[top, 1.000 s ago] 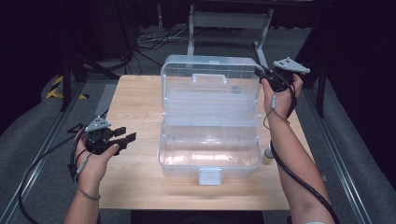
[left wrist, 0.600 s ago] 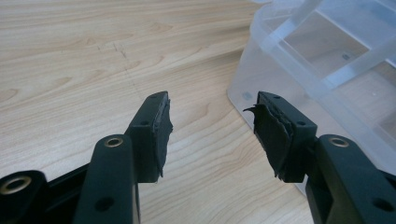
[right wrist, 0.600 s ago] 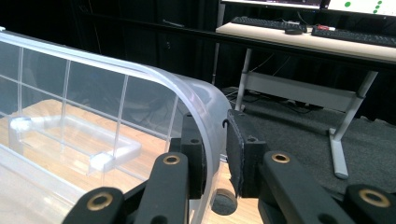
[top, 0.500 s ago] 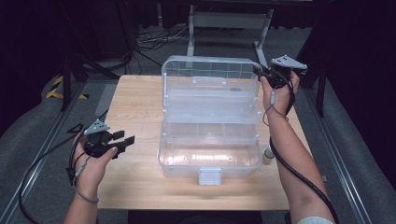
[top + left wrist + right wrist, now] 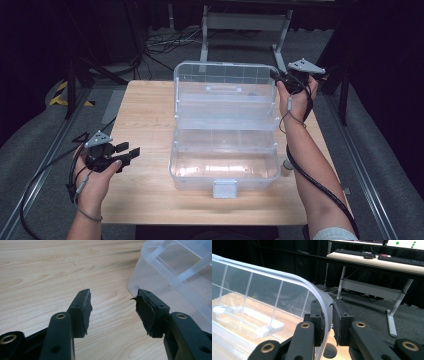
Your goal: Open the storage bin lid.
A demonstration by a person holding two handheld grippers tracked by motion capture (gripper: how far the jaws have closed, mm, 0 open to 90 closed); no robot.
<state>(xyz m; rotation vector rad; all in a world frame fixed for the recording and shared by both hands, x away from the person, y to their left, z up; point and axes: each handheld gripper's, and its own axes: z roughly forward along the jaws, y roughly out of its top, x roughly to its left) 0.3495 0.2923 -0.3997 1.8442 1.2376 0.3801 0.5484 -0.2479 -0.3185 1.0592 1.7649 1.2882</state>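
A clear plastic toolbox (image 5: 225, 172) stands open on the wooden table (image 5: 145, 110), its lid (image 5: 225, 100) upright at the back. My right gripper (image 5: 278, 78) is at the lid's top right corner. In the right gripper view its jaws have just been closing, and my right gripper (image 5: 327, 315) is shut on the lid's curved rim (image 5: 287, 277), with one pad on each side. My left gripper (image 5: 131, 151) hovers over the table left of the box. My left gripper (image 5: 112, 307) is open with nothing between its pads, and the box corner (image 5: 175, 277) lies just beyond the right jaw.
A small pale cylinder (image 5: 286, 168) stands on the table by the box's right side, close to my right forearm. The box's front latch (image 5: 224, 188) faces me. Cables trail off both grippers. A desk with keyboards (image 5: 387, 261) stands beyond the table.
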